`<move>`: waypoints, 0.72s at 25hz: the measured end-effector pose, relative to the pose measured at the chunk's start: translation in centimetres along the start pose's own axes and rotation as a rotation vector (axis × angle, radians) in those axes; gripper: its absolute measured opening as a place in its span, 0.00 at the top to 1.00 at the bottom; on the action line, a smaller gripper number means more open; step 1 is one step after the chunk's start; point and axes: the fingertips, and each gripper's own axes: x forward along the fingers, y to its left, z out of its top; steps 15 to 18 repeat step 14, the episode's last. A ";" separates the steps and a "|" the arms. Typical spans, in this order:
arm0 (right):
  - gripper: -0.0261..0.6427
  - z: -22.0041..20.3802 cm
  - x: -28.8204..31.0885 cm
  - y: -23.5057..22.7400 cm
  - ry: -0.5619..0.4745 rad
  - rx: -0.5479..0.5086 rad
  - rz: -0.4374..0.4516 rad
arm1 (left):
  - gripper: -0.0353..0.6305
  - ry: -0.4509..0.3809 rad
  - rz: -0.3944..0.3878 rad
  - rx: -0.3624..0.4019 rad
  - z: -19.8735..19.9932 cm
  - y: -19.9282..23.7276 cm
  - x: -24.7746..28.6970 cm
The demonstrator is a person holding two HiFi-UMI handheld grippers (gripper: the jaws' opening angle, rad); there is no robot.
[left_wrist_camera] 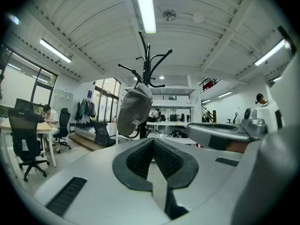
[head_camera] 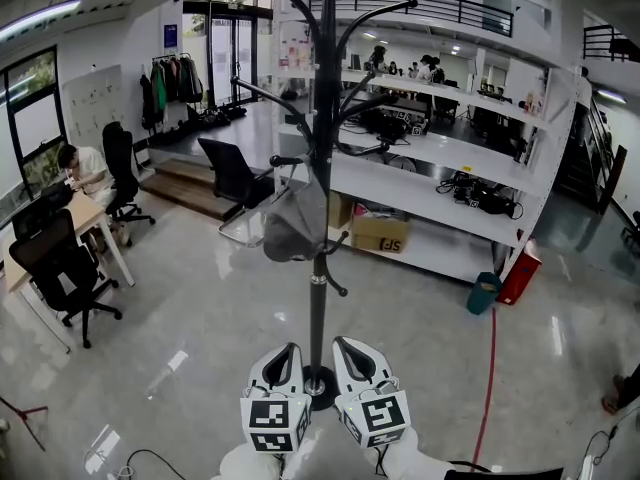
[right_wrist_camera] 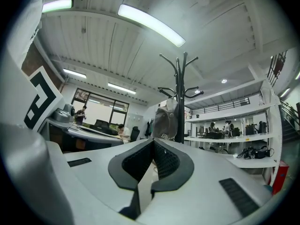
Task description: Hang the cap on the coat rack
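Observation:
A grey cap (head_camera: 297,223) hangs from a lower hook of the black coat rack (head_camera: 318,308), left of its pole. Neither gripper touches it. In the head view my left gripper (head_camera: 288,353) and right gripper (head_camera: 348,350) are low, side by side, either side of the rack's base. Both are shut with nothing between the pads. In the left gripper view the cap (left_wrist_camera: 133,110) hangs beyond the shut gripper (left_wrist_camera: 152,146), under the rack's arms (left_wrist_camera: 148,64). In the right gripper view the cap (right_wrist_camera: 166,118) sits against the pole (right_wrist_camera: 180,93), past the shut gripper (right_wrist_camera: 152,146).
White shelving (head_camera: 450,158) with gear and a cardboard box (head_camera: 378,233) stands behind the rack. Black office chairs (head_camera: 62,268) and a desk (head_camera: 70,223) with a seated person are at the left. A teal bin (head_camera: 484,292) and a red cable (head_camera: 490,368) lie on the right.

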 end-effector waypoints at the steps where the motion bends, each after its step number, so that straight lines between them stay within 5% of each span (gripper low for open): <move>1: 0.95 -0.1 -0.1 0.0 0.003 0.001 -0.003 | 0.94 0.003 -0.001 0.001 -0.1 0.0 0.0; 18: 0.95 -0.1 -1.2 1.9 0.021 -0.002 0.012 | 0.95 0.018 -0.018 -0.001 -0.4 -0.3 -1.6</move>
